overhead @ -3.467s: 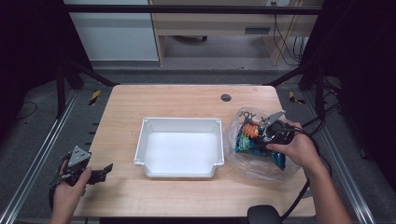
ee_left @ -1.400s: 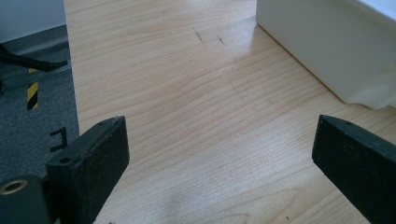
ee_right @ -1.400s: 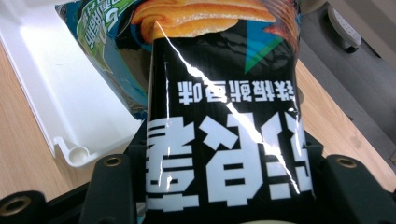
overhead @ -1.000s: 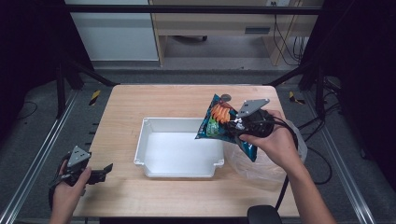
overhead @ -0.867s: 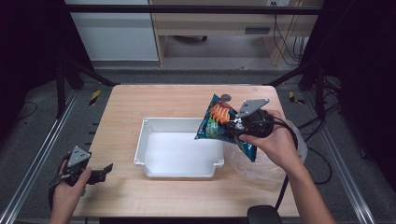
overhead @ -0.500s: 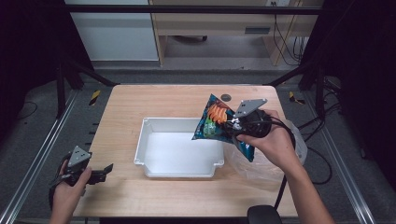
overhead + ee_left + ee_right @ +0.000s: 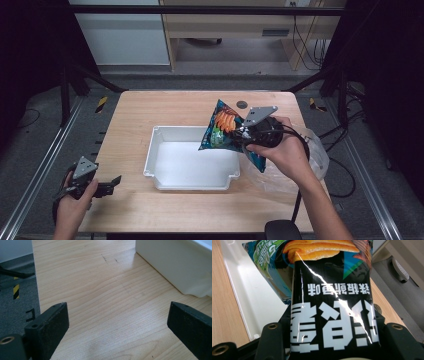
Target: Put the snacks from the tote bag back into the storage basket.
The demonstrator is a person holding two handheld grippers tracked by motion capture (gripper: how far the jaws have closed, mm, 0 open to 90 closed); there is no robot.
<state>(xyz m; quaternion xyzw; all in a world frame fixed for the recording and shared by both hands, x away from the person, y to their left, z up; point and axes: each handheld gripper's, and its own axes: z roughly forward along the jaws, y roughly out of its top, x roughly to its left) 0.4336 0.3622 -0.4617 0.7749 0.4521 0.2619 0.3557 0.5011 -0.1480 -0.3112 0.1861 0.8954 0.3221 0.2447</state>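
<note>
A shiny snack bag (image 7: pixel 223 131), black and blue with orange printing, hangs in the air over the right end of the white tray (image 7: pixel 165 172). My right gripper (image 7: pixel 246 136) is shut on it. In the right gripper view the snack bag (image 7: pixel 332 302) rises between the jaws, with the tray (image 7: pixel 249 297) below it at the left. My left gripper (image 7: pixel 114 183) rests low at the table's front left corner, open and holding nothing. The left gripper view shows bare wood between its fingers (image 7: pixel 48 326) and the tray's wall (image 7: pixel 172 267) ahead at the right.
A crumpled clear plastic bag (image 7: pixel 312 157) lies on the table right of the tray, under my right hand. A small dark round disc (image 7: pixel 242 104) sits near the table's far edge. Metal frame rails run along both sides of the table.
The right gripper took the snack bag off the clear plastic bag, raised it, and carried it left over the tray's right end. The left gripper has not moved.
</note>
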